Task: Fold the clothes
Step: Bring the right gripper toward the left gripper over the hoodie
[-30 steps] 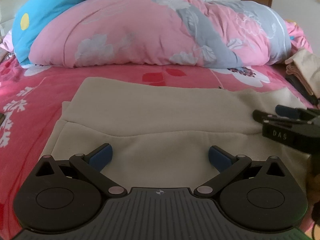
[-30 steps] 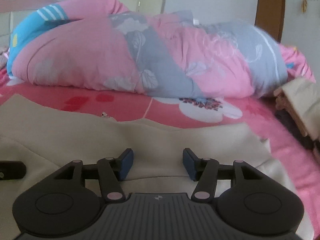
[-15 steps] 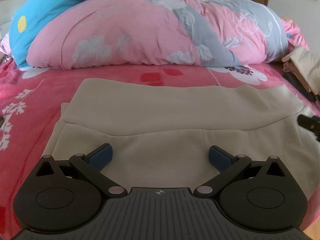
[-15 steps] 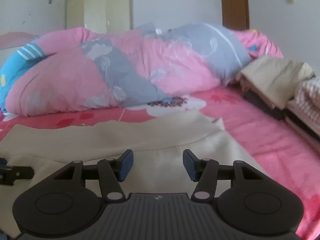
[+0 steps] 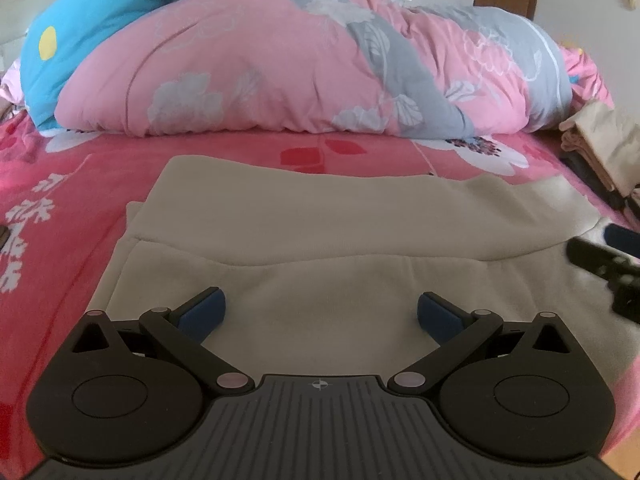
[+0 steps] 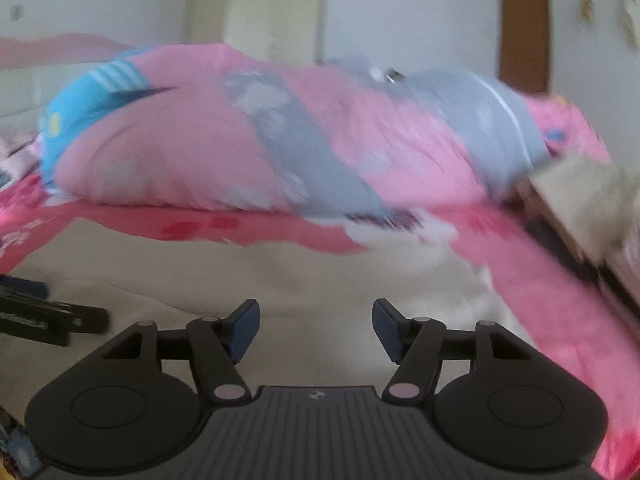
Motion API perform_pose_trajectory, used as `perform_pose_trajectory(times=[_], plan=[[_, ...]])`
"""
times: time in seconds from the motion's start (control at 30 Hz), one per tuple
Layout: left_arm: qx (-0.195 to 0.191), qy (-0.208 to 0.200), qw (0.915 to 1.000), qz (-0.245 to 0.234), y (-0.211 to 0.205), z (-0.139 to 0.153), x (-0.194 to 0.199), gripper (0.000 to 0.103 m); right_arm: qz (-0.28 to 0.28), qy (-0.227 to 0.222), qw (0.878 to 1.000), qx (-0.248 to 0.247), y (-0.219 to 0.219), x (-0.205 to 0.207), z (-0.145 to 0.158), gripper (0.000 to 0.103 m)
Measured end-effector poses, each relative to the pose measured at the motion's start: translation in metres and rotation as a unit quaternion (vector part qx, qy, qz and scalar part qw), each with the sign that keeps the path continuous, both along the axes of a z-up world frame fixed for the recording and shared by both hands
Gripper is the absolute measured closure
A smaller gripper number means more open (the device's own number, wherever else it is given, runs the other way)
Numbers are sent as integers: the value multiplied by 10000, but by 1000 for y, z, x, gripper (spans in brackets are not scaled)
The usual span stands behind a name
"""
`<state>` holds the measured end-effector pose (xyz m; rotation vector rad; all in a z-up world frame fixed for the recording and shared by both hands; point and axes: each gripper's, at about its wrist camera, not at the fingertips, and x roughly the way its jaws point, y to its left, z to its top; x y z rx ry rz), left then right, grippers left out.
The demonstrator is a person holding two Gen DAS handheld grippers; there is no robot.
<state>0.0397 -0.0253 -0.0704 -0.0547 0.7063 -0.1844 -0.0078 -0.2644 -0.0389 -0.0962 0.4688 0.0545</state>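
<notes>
Bed w/ rolled pink quilt at back; beige garment lies flat mid-bed, far layer lapped over near one. Left hand-held gripper unmoved, fingers wide apart, empty. Right hand-held gripper, apart & empty, swung out 0.5 s ago, now back over the cloth: prob lining up a grab. No containers; folded stack far right.
</notes>
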Motion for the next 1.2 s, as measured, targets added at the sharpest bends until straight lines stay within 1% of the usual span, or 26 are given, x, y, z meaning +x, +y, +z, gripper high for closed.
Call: perform_pose_trajectory(times=[0.03,0.1,0.17,0.23,0.3,0.37,0.43,0.5,0.57,0.6,0.63,0.7,0.83,0.93,1.0,1.2], plan=[[-17,-14,10000,2,1,1,-2,0,150,20,9998,-84,6,0,-1,36],[-45,-53,10000,4,2,3,-6,0,324,201,9991,-198,14,3,-12,35],[-37,-109,9999,-24,2,5,-10,0,404,657,9965,-328,18,10,-32,33],[73,-217,9997,-131,-2,7,-16,0,344,573,9972,-349,19,7,-32,33],[226,-359,9987,-275,-7,10,-24,0,307,493,9976,-368,21,3,-21,33],[404,-505,9970,-421,-13,11,-32,0,502,257,9979,-317,21,-10,-11,33],[650,-585,9948,-529,-20,9,-40,0,764,117,9963,-375,20,-22,-5,32],[743,-485,9945,-564,-24,2,-42,0,982,210,9937,-506,19,-28,-9,32],[726,-330,9952,-565,-27,-6,-41,0,1063,516,9905,-702,19,-27,-24,31],[699,-313,9956,-532,-27,-9,-41,0,1054,558,9906,-666,17,-28,-31,31],[687,-300,9959,-512,-27,-10,-41,0,1021,534,9920,-509,14,-29,-32,31],[683,-279,9961,-492,-27,-9,-39,0,954,602,9927,-421,13,-27,-27,31],[635,-210,9966,-475,-25,-7,-40,0,984,410,9925,-606,20,-33,-15,31],[637,-210,9967,-450,-25,-8,-42,0,1145,309,9913,-566,18,-42,-12,31],[655,-204,9967,-433,-26,-8,-42,0,1196,489,9897,-614,18,-42,-20,30],[643,-145,9970,-418,-26,-7,-41,0,1113,532,9916,-396,12,-38,-23,28]])
